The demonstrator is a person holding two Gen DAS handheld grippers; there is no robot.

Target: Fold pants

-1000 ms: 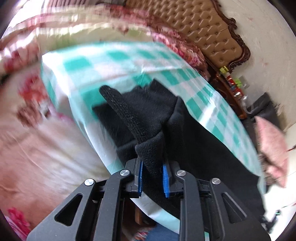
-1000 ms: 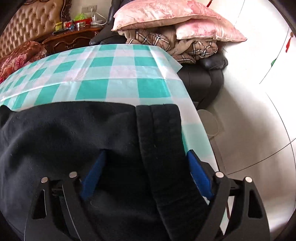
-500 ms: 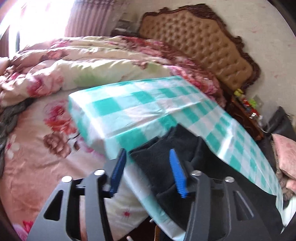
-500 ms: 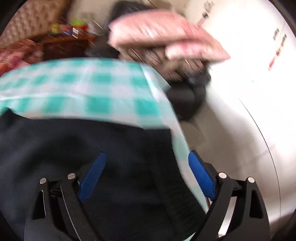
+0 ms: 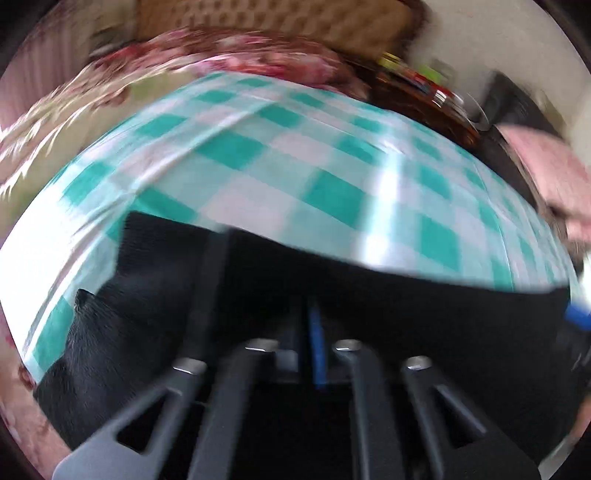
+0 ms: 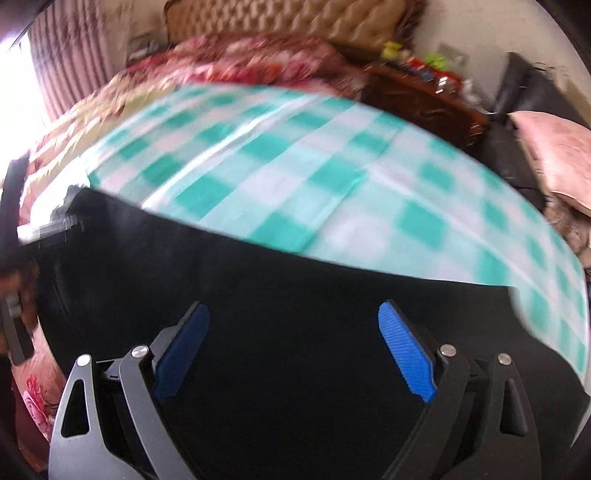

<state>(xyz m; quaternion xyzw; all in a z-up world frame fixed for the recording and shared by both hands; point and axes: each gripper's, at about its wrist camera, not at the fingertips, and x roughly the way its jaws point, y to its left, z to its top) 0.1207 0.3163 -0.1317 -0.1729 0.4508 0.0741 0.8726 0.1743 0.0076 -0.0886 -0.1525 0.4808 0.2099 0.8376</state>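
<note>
Here the black pants lie spread along the near edge of a table covered by a teal-and-white checked cloth, filling the six o'clock half of both wrist views, with the cloth running bare toward twelve o'clock. The right gripper hangs over the dark fabric with its blue pads standing wide apart; the pants lie under the gap, and neither pad presses on them. The left gripper has its jaws closing, the two fingers nearly pressed together with only a thin blue strip showing between them; the picture is smeared and dark there, so I cannot tell whether any fabric is pinched in that narrow slit. In the left wrist view a folded flap of the pants sits at about nine o'clock, near the table's edge. Beyond the table, at twelve o'clock, a floral bedspread and a tufted tan headboard show, a dark wooden nightstand at one o'clock, and a pink pillow at three o'clock
</note>
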